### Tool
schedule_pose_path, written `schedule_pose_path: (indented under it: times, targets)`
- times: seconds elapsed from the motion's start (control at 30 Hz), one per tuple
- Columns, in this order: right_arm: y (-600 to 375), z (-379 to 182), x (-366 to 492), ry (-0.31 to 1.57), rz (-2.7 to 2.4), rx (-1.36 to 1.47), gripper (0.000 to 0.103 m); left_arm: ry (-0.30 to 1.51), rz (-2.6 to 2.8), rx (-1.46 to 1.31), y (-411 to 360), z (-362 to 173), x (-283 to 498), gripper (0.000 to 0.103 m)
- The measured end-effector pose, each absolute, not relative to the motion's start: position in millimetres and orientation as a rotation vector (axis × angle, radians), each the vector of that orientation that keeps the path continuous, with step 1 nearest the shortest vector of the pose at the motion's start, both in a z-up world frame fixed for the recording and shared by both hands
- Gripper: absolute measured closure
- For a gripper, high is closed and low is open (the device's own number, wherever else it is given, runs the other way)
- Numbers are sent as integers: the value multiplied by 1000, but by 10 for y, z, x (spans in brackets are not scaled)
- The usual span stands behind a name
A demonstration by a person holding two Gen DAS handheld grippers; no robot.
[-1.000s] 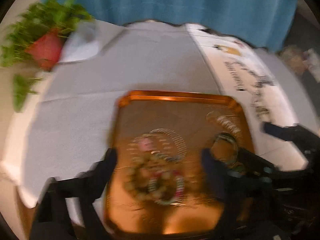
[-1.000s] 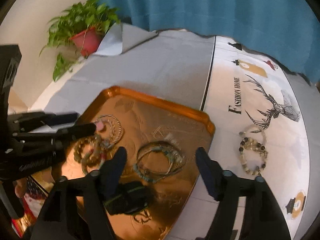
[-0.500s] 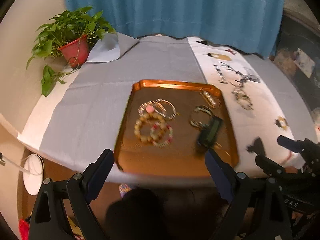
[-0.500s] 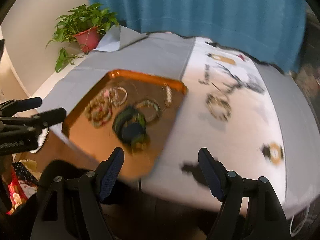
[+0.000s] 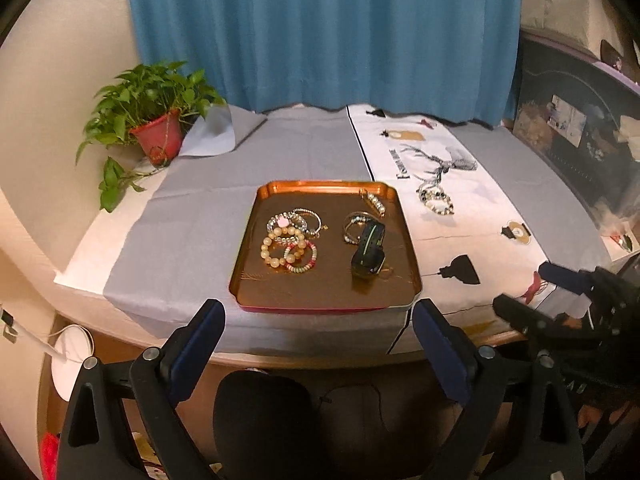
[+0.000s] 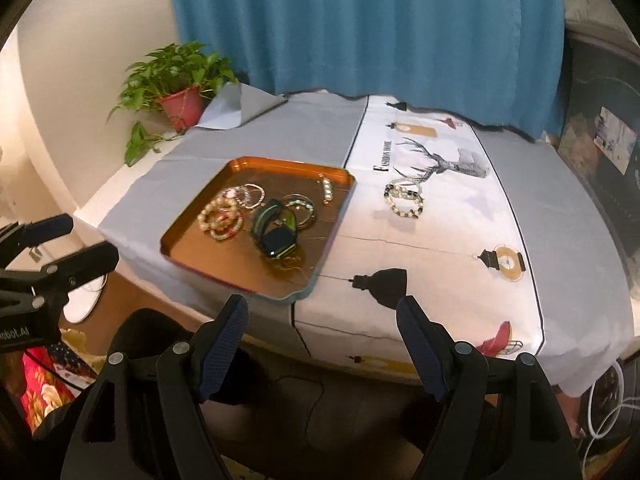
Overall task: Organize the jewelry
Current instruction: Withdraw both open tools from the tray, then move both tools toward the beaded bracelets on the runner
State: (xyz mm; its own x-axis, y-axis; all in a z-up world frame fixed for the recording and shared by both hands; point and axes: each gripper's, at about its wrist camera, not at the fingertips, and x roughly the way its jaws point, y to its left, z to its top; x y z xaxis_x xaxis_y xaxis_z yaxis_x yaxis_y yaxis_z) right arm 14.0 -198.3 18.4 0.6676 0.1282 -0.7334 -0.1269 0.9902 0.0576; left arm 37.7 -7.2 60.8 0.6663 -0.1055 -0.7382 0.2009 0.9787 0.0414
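Note:
An orange tray sits near the table's front edge and holds several beaded bracelets and a black watch with a green stripe. A dark-and-white bead bracelet lies on the white printed cloth to the tray's right. My left gripper hangs open and empty off the table's front edge, below the tray. My right gripper is also open and empty, off the front edge before the white cloth.
A potted green plant stands at the table's back left. Blue curtain hangs behind. A black chair seat lies below the table edge. Dark cluttered furniture stands at the right. A white round base rests on the floor at left.
Both grippers have pulled back and up from over the tray to beyond the table's front edge. The watch now lies free on the tray. Both stay open.

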Motion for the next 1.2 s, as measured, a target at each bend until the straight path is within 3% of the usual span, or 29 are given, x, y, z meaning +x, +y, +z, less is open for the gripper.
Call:
schedule_pose_path:
  times: [1.2]
  targets:
    - [-2417,37,208,835,38,84,26,839,-154,134,-126,553,445,8]
